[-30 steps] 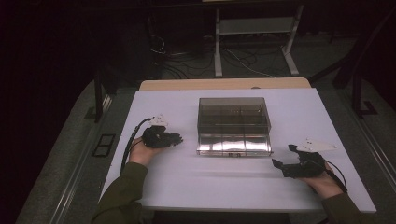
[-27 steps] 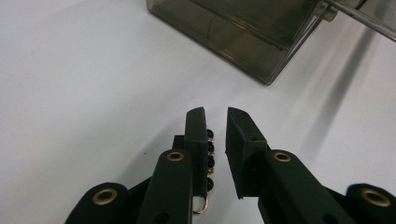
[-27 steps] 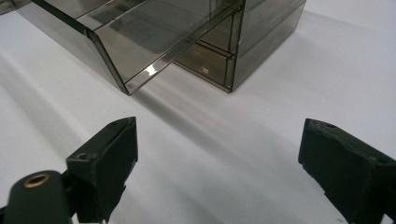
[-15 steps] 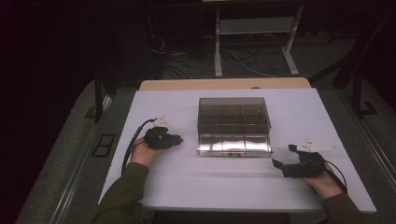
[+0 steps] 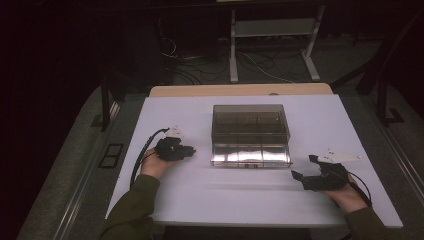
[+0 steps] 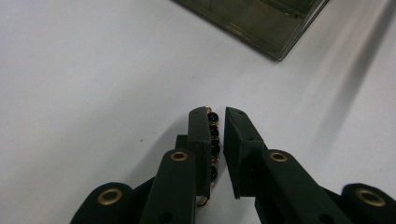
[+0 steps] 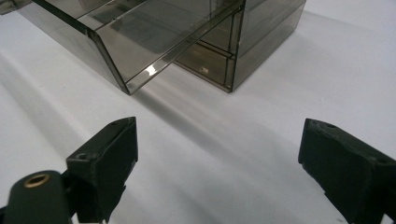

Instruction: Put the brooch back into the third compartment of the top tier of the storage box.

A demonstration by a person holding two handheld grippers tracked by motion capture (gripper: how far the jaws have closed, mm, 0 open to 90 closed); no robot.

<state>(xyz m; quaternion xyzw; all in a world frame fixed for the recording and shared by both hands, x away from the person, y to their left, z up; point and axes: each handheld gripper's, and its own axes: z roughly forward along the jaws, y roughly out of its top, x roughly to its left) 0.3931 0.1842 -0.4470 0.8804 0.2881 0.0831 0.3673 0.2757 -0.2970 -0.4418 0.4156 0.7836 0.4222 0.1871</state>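
Observation:
A smoky clear compartment box (image 5: 250,131) stands in the middle of the white table, its front flap (image 7: 154,51) tilted outward. Left of it my left gripper (image 5: 189,150) rests on the table, pointing toward the box. In the left gripper view its jaws (image 6: 217,112) have just been closing and stand almost together on a short gold strand of dark beads (image 6: 213,133) lying against the left pad; the box corner (image 6: 266,28) lies beyond. My right gripper (image 5: 303,167) rests to the box's right, open wide (image 7: 219,135), with bare table between its pads.
The white table top (image 5: 225,200) has free room in front of the box and on both sides. A wooden strip (image 5: 240,90) runs along the far edge. Beyond it are cables and a metal stand (image 5: 270,30) on a dark floor.

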